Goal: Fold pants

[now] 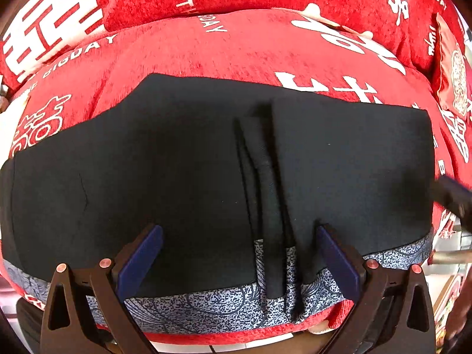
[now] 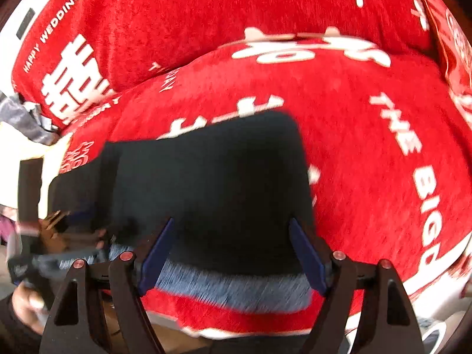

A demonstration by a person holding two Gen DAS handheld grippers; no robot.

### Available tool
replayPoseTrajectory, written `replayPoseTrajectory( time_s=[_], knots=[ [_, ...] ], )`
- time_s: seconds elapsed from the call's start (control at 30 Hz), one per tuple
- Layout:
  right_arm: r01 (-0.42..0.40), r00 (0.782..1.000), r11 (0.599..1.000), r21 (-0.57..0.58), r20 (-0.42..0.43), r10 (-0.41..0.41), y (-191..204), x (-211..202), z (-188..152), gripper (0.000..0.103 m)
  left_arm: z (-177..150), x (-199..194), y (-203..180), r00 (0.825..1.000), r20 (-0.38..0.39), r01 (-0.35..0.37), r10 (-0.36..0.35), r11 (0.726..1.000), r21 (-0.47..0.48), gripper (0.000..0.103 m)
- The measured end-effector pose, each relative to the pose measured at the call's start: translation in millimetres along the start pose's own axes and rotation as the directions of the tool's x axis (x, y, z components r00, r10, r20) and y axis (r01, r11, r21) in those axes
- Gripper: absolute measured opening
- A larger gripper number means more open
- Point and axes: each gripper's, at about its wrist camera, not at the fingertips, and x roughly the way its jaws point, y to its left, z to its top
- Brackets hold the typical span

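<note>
The black pants (image 1: 183, 171) lie flat on a red sofa seat, with a grey patterned waistband lining (image 1: 212, 301) along the near edge and a fly slit in the middle. My left gripper (image 1: 239, 236) is open above the waistband, holding nothing. In the right wrist view the pants (image 2: 212, 177) show as a dark block with the blurred grey band (image 2: 230, 286) at the near edge. My right gripper (image 2: 231, 230) is open over that right end, holding nothing. The right gripper also shows blurred at the right edge of the left wrist view (image 1: 451, 194).
The red sofa cover (image 1: 236, 47) with white lettering spreads under and behind the pants, with back cushions (image 2: 177, 23) rising behind. A red pillow (image 1: 451, 67) sits at the far right. Grey fabric (image 2: 26, 115) lies off the left end. The left gripper and hand (image 2: 44, 253) show blurred.
</note>
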Motion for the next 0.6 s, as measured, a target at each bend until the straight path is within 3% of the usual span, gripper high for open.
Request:
replayPoseTrajectory(
  time_s=[0.1,0.23,0.33,0.47,0.6],
  knots=[
    [0.016,0.999,0.998,-0.054,-0.040,-0.018,5.3,19.6,22.4,0.083,-4.3,-1.7,0.0,1.000,0.015,-0.006,0.006,1.000,0.005,0.103],
    [0.053,0.992,0.996,-0.072,-0.112,-0.061,3.5,57.1,40.2,0.099,-6.8,-1.3,2.2,1.000,0.014,0.005,-0.005,1.000,-0.001,0.103],
    [0.058,0.989,0.995,-0.087,-0.128,-0.069,4.1,60.4,53.7,0.100,-5.3,-0.1,3.7,1.000,0.016,0.018,-0.017,1.000,-0.007,0.103],
    [-0.013,1.000,1.000,0.014,-0.025,0.013,-13.6,23.8,64.0,0.099,-4.1,-0.5,3.7,1.000,0.012,0.018,-0.018,1.000,-0.003,0.103],
    [-0.030,1.000,0.999,-0.024,0.007,0.030,-7.2,6.7,56.0,0.099,-3.4,-8.7,9.8,1.000,0.015,0.023,-0.022,0.998,-0.064,0.103]
  ],
)
